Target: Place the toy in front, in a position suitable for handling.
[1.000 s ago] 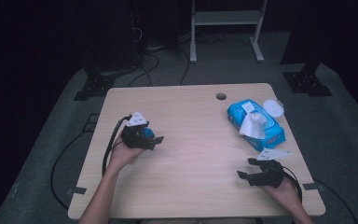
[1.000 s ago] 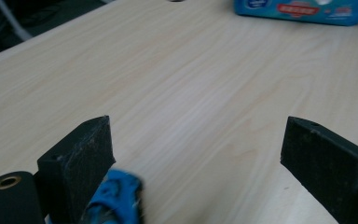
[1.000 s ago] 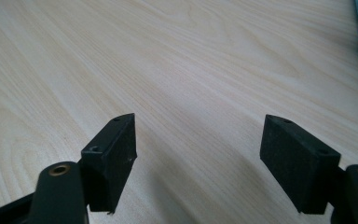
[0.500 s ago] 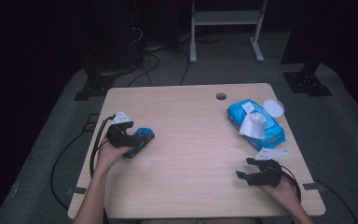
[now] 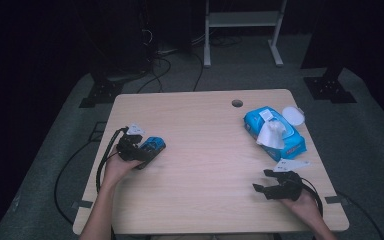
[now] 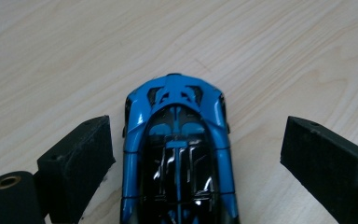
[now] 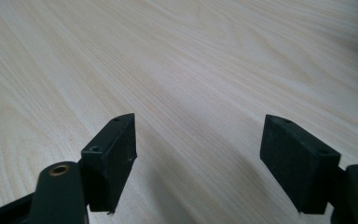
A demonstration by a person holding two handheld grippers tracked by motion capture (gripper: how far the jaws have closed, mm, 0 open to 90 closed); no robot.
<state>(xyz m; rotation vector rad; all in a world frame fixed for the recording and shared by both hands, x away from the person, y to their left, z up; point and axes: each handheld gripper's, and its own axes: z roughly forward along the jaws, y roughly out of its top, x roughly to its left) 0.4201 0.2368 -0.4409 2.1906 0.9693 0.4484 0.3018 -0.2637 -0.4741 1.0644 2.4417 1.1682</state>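
A blue and black toy car rests on the wooden table near its left side. My left gripper is open, and its jaws straddle the car with a gap on each side, touching neither flank. The car's nose points away from that gripper. Near the table's front right, my right gripper is open over bare wood with nothing between its jaws.
A blue pack of wet wipes with a white wipe sticking out lies at the back right, with a white round lid beside it. A cable hole sits near the far edge. Cables trail off the table's left side.
My left gripper has drawn back to the left, so more of the blue car shows ahead of it. The car has stayed about where it was. The right gripper has not moved.
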